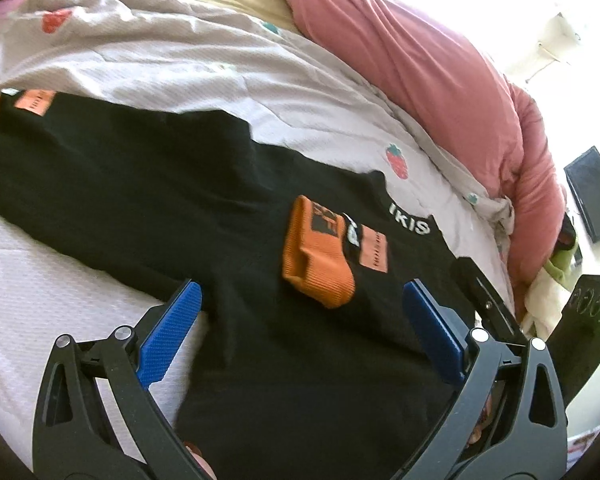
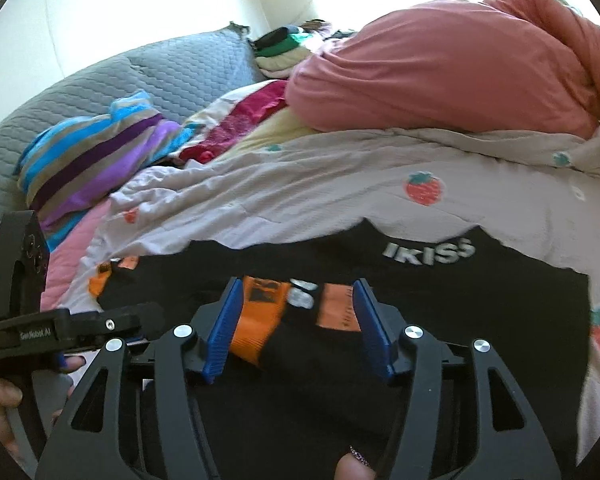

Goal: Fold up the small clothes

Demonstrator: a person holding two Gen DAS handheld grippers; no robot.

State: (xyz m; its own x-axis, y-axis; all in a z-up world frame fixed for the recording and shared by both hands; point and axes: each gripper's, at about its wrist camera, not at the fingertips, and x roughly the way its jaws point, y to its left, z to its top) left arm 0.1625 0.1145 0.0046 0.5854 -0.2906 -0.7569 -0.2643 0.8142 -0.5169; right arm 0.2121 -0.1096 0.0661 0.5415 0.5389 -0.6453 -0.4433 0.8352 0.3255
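A black knit garment (image 1: 148,184) with ribbed orange cuffs (image 1: 318,268), flat orange rectangular patches and white block lettering at its neckline lies spread on a bed, over a pale crinkled quilt printed with red strawberries (image 1: 204,76). One sleeve is folded inward, so its ribbed cuff rests on the black body beside a patch and a small white label.

Left wrist view: the left gripper (image 1: 300,308) has black plastic linkage arms and blue, finely textured fingers (image 1: 170,338). They stand wide apart above the garment's lower body, one over its edge where it meets the quilt, the other over black cloth near the folded cuff. Nothing lies gripped between them. Part of the other black tool shows at the right edge.

Right wrist view: the right gripper (image 2: 296,328) stands about half open, its blue fingers (image 2: 220,332) straddling the orange cuff (image 2: 260,320) and the patch beside it; the pads do not press the cloth (slight motion blur softens this area).

Behind the garment lie a bulky salmon-pink duvet (image 2: 440,76), a grey quilted headboard cushion (image 2: 112,80) and a crumpled cloth striped in blue, purple and tan (image 2: 100,156).
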